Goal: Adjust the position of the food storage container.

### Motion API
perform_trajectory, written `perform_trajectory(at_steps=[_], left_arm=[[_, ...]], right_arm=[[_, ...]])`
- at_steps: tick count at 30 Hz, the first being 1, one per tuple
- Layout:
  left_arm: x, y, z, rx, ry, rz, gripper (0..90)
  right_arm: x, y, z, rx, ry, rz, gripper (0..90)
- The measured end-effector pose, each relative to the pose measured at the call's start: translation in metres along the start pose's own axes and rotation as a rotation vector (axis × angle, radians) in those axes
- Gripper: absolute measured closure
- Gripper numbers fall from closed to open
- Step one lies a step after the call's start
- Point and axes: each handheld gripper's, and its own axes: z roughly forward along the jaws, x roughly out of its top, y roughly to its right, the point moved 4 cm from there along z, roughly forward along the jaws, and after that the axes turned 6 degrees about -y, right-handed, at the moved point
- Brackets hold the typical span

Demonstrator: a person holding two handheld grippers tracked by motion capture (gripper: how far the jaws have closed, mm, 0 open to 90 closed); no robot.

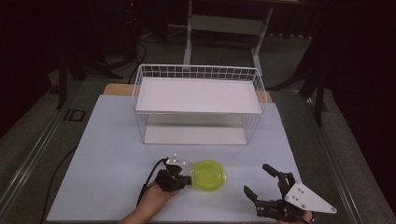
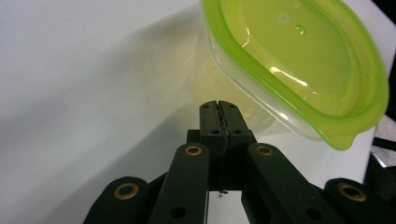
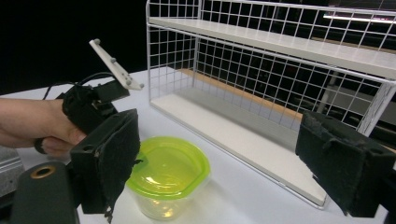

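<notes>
A clear tub with a yellow-green lid [image 1: 209, 175] stands upright on the white table near the front edge. My left gripper [image 1: 189, 179] lies at its left side with the jaws shut and nothing between them. In the left gripper view the closed tips [image 2: 219, 105] sit just below the lid's rim [image 2: 299, 60], at the tub's clear wall. My right gripper [image 1: 259, 183] rests at the front right, jaws spread wide and holding nothing. In the right gripper view its black pads [image 3: 112, 158] frame the tub [image 3: 168, 172], which stands apart from them.
A white wire rack [image 1: 198, 100] with two shelves stands at the middle back of the table; its lower shelf [image 3: 243, 144] is bare. A person's hand [image 3: 37, 126] holds the left gripper. Cables trail off the table's front left.
</notes>
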Motion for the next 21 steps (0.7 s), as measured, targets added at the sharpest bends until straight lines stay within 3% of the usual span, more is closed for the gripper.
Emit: perform_trajectory(at_steps=[8, 13, 16, 21], left_arm=[[0.012, 0.001, 0.009, -0.014, 0.004, -0.018, 90.0], [0.015, 0.009, 0.014, -0.029, -0.008, 0.006, 90.0], [0.016, 0.011, 0.018, -0.037, -0.008, -0.001, 90.0], [0.014, 0.006, 0.019, -0.025, -0.013, 0.002, 90.0]], right_arm=[[-0.001, 0.001, -0.001, -0.002, -0.003, 0.002, 13.7], [-0.001, 0.0, -0.001, -0.002, -0.002, 0.001, 13.7], [-0.001, 0.001, -0.001, -0.003, -0.003, 0.002, 13.7], [-0.001, 0.002, -0.001, -0.005, -0.004, 0.002, 13.7]])
